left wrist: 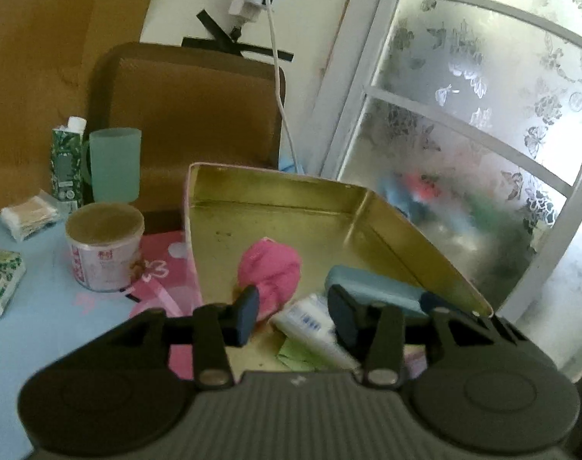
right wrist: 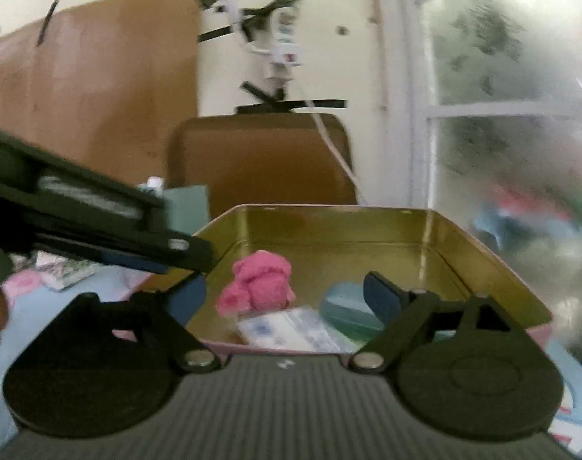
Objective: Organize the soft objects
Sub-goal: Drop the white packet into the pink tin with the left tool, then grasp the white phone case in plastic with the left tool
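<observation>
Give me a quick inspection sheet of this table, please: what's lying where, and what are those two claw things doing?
Surface: table under a light blue cloth with pink patches.
Job's things: gold tin tray holding a pink cloth bundle, a white packet and a teal case.
Clutter: pink-labelled tub, green cup, carton, cotton swab pack, floral tissue pack.
Grippers: left gripper open above the tray; right gripper open at its near rim.
Cables: white cable hanging from a taped adapter.
Surroundings: brown chair back, frosted window.
</observation>
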Available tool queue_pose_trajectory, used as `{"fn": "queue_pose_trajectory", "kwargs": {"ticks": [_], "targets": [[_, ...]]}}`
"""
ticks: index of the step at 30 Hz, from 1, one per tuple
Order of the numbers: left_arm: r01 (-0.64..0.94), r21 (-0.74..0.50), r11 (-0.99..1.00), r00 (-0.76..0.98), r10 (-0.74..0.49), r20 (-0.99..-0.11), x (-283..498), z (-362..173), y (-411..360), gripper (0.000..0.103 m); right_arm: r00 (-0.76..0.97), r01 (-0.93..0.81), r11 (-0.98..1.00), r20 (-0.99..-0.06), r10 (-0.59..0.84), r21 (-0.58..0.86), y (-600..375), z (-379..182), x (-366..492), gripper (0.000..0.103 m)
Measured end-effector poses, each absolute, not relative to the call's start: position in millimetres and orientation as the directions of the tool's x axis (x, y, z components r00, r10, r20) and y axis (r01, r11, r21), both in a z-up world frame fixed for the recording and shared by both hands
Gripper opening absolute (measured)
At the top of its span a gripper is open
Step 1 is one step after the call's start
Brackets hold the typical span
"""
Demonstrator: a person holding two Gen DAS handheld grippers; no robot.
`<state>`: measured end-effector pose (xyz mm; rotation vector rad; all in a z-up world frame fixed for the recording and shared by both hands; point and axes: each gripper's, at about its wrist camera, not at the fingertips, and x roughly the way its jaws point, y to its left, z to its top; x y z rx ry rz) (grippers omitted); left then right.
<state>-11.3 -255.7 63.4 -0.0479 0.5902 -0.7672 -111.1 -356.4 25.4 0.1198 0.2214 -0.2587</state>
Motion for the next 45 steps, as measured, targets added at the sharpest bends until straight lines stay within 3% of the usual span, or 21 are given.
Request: {"fn": "queue_pose_trajectory", "kwargs": {"ticks": [7,13,17,21,25,27,32,34,36,45], "targets": [[0.537,-0.281,0.795,0.648,-0.603,-0.466,-3,63,-187,0.043,0.952,0.259,0.950,-0.211,-0.220,0.176,-365,24,-117,0.084],[0.325,-0.243,0.914,0.768,-0.405,-0.497,13,39,-89,0.046,0.984,0.104,0.983,-0.157,-0.079,0.153,-325,41,-110,0.075],[0.130,-0.176,0.976,0.835,-0.203,-0.511,22,22,-20,0.046,0.975,-0.044,0.989,-0.208,0.073,0.142,-287,46,-79,0.073],[0.008,-0.205,0.979,0.854,-0.113,-0.507,27,9,23,0.048,0.931,-0.182,0.973,-0.294,0.216,0.138,-242,46,-28,0.073],[-0.035,-0.298,0.954,0.854,-0.126,-0.506,29,2,44,0.049,0.879,-0.291,0.952,-0.365,0.305,0.095,-195,49,36,0.075],[-0.045,-0.327,0.944,0.860,-0.129,-0.493,29,3,51,0.054,0.871,-0.303,0.952,-0.391,0.296,0.044,-173,47,68,0.087],[-0.045,-0.374,0.926,0.851,-0.160,-0.500,33,0,57,0.055,0.815,-0.322,0.947,-0.514,0.268,-0.016,-126,31,155,0.091],[-0.041,-0.378,0.925,0.848,-0.168,-0.503,34,-2,57,0.055,0.779,-0.304,0.953,-0.581,0.237,-0.019,-117,20,184,0.089],[-0.040,-0.378,0.925,0.844,-0.171,-0.508,35,-2,56,0.055,0.749,-0.310,0.951,-0.616,0.244,-0.001,-114,11,198,0.072],[-0.055,-0.419,0.906,0.838,-0.187,-0.513,33,-3,64,0.056,0.809,-0.373,0.927,-0.500,0.310,-0.028,-134,49,95,0.071]]}}
